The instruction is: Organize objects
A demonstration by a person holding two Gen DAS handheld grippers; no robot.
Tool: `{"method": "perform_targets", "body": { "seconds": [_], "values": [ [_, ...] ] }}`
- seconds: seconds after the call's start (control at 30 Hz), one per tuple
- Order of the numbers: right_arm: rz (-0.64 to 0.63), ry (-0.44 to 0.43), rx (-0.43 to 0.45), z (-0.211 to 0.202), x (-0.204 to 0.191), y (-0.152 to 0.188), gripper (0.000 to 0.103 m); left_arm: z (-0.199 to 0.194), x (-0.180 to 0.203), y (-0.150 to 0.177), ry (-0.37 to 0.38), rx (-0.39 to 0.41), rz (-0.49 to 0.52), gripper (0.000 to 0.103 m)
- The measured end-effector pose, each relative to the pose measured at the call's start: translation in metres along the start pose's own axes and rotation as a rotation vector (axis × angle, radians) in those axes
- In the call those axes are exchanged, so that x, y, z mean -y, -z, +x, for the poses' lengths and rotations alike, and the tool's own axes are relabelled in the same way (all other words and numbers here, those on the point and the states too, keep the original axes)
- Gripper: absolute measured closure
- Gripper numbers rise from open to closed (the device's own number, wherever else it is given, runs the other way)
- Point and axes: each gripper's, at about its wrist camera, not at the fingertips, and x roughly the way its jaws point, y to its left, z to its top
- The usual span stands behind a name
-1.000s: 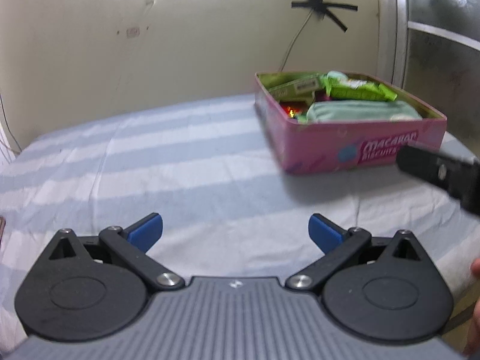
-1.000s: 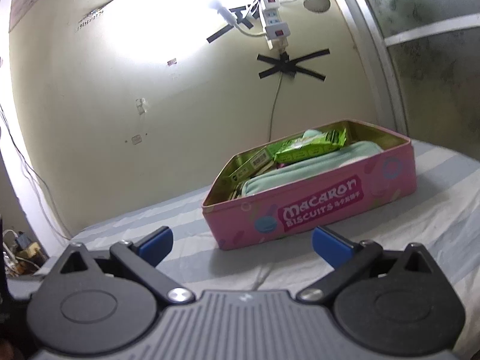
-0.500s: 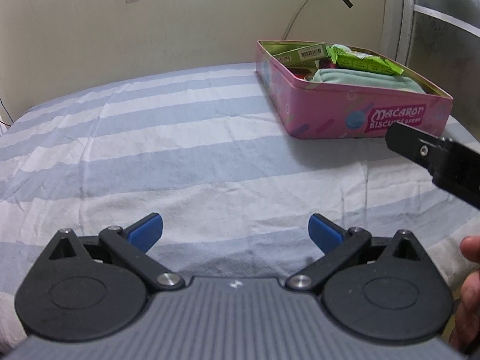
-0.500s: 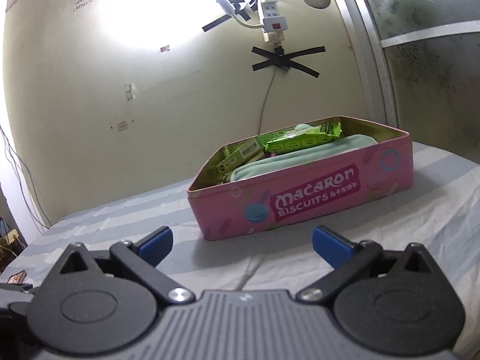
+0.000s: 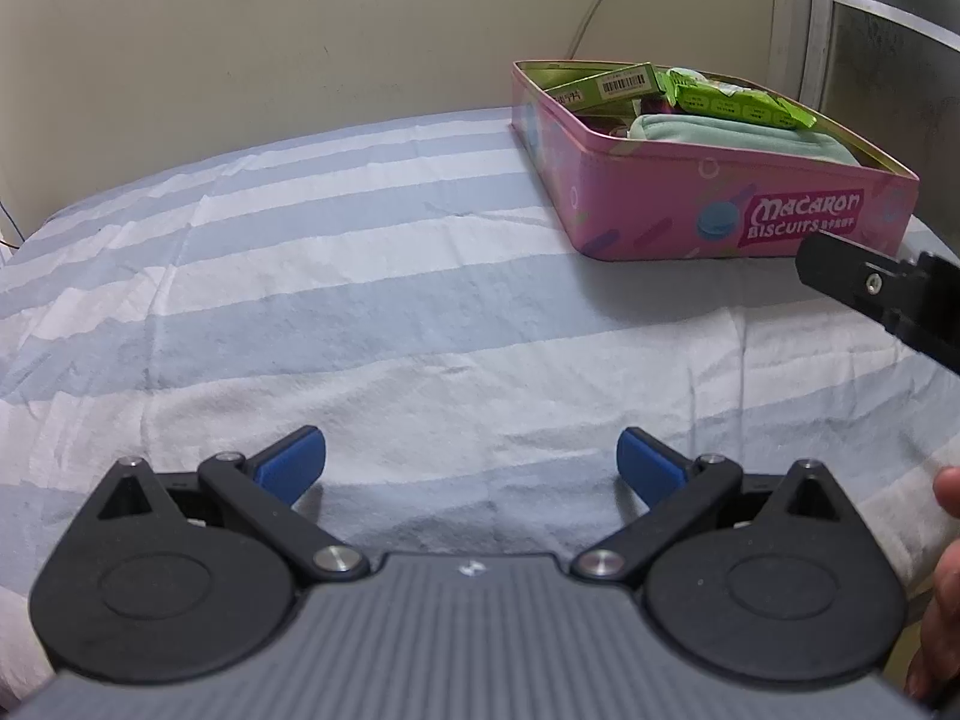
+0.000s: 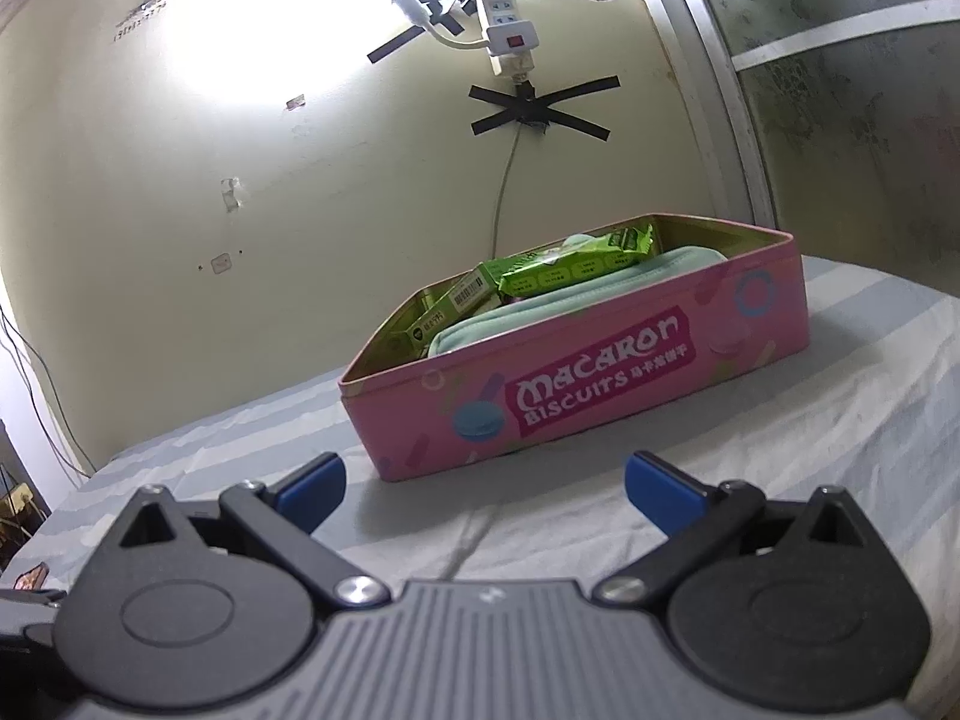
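1. My left gripper (image 5: pixel 471 459) is spread wide over the striped sheet (image 5: pixel 360 300), holding nothing.
2. My right gripper (image 6: pixel 483 483) is also spread and empty, just near of the pink tin (image 6: pixel 600 384).
3. The tin sits far right on the sheet, packed with a green box (image 6: pixel 459 300), a green packet (image 6: pixel 576 267) and a mint pouch (image 6: pixel 576 303).

Left hand-held gripper (image 5: pixel 471 465) spread wide over striped sheet (image 5: pixel 360 300); pink tin (image 5: pixel 708 204) apparently full.
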Motion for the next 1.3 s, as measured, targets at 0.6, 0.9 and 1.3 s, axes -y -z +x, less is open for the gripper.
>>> {"method": "perform_targets", "body": {
  "seconds": [0.6,0.9,1.3],
  "values": [
    [0.023,-0.003,-0.004,0.0006,0.0066,0.0007,0.0,0.0018,0.0044,0.0013,-0.01,-0.012,0.015,0.0],
    [0.023,-0.004,-0.005,0.0008,0.0079,0.0012,0.0,0.0025,0.0051,0.0015,-0.011,-0.017,0.009,0.0],
    [0.019,0.0,-0.002,0.0011,0.0064,0.0026,0.0,0.0021,0.0025,0.0023,-0.007,-0.013,0.01,0.0]
  ]
}}
